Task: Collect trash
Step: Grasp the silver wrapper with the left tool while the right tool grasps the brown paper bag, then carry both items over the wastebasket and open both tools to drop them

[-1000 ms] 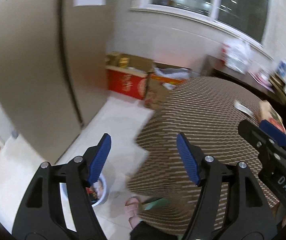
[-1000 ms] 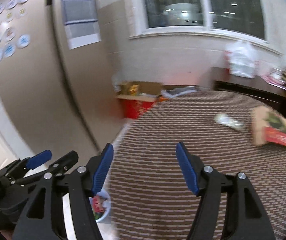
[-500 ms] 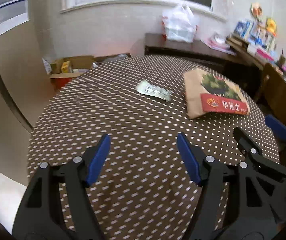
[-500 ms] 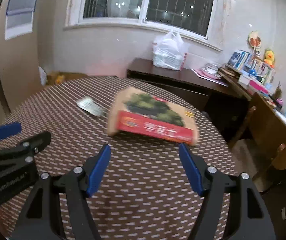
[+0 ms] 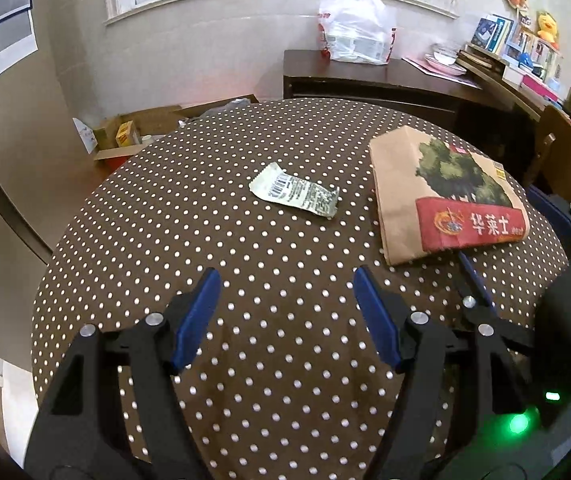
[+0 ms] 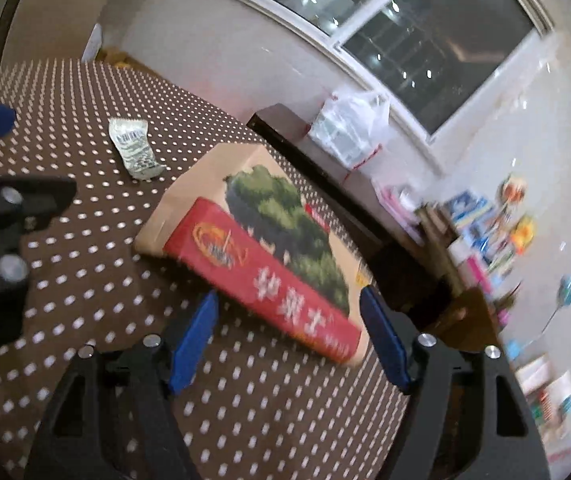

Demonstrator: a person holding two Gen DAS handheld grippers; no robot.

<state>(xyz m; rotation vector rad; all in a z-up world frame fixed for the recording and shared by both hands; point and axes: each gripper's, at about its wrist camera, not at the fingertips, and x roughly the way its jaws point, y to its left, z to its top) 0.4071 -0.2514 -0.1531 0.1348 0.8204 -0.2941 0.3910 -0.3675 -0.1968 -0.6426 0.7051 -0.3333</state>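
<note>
On the polka-dot desk [image 5: 205,216], our right hand-held gripper [image 6: 287,328], jaws just widened and empty, straddles the near end of the paper takeaway bag [image 6: 261,256], which runs lengthwise away from it, while our open, empty left hand-held gripper [image 5: 285,312] faces the crumpled wrapper [image 5: 295,194] ahead.

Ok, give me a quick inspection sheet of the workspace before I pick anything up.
Surface: round table in a brown white-dotted cloth.
Job's things: crumpled whitish printed wrapper, flat; brown paper takeaway bag with red band, flat beside it, apart.
Clutter: nothing seen besides these on the table.
Grippers: left gripper open, empty, short of the wrapper; right gripper open, jaws just widened, either side of the bag's near corner, pads not pressing.
Cables: nothing seen.
Surroundings: white plastic bag on a dark wooden sideboard, cardboard boxes on the floor, window behind.
</note>
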